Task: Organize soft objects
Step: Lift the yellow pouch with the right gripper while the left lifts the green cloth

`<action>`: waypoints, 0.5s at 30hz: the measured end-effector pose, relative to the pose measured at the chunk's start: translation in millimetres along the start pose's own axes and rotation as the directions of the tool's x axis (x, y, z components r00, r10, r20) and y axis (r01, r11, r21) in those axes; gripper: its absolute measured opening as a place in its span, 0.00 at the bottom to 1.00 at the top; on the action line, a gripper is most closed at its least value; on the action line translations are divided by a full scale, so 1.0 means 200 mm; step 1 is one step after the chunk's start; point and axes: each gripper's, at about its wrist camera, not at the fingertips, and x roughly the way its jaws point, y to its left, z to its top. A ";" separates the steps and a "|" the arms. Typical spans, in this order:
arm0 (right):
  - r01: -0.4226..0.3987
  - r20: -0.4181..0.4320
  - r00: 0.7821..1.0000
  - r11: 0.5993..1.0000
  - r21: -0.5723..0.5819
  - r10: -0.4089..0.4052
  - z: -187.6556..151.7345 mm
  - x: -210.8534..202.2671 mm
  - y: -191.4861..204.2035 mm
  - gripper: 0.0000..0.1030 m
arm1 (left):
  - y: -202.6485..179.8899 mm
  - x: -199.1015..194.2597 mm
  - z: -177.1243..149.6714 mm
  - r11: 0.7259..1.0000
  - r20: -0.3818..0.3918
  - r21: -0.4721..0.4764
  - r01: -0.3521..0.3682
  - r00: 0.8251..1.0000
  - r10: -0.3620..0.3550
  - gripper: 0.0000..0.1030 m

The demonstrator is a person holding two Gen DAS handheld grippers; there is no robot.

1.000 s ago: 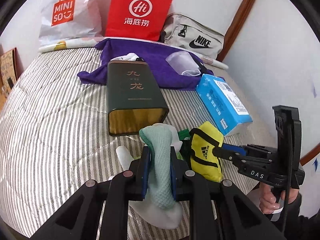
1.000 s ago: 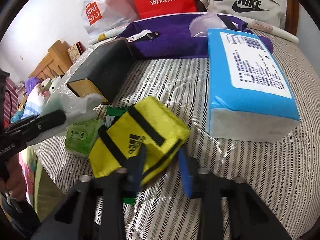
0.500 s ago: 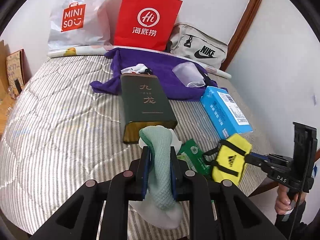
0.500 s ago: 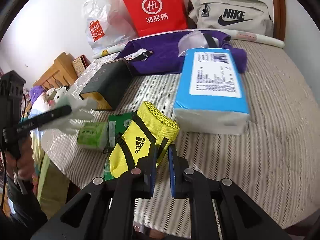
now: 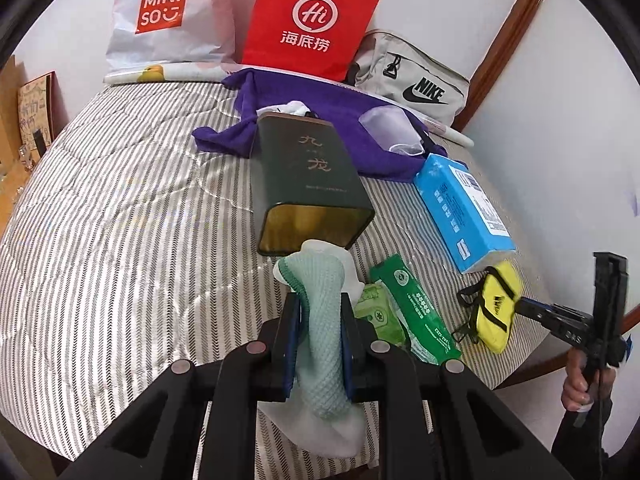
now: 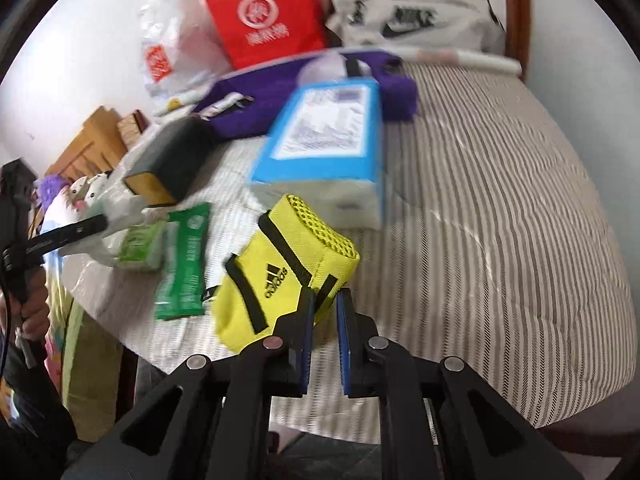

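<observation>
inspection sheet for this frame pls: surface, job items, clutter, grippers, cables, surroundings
Surface: striped quilted bed cover.
Job's things: mint cloth with a white cloth behind it; yellow Adidas pouch; purple cloth spread at the far end.
Clutter: dark green tin lying on its side, blue tissue pack, green packets, red paper bag, Miniso bag, Nike bag.
Grippers: left gripper shut on mint cloth; right gripper shut on the pouch's edge.
Cables: thin cord by the hand under the right gripper.
Surroundings: white walls, wooden trim; right wrist view motion-blurred.
</observation>
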 end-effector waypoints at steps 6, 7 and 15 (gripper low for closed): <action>-0.051 -0.045 0.998 0.996 0.075 0.054 -0.01 0.10 -0.03 0.44 | 0.00 0.02 0.00 1.000 -0.019 0.003 -0.001 1.000 0.001 0.17; -0.064 -0.045 0.997 0.995 0.080 0.067 -0.01 0.10 -0.02 0.51 | 0.00 0.03 0.00 1.000 -0.021 0.002 0.000 1.000 0.000 0.17; -0.077 -0.053 0.995 0.990 0.116 0.084 0.05 0.16 0.06 0.70 | 0.01 0.07 -0.01 1.000 -0.042 -0.009 0.022 0.999 -0.023 0.17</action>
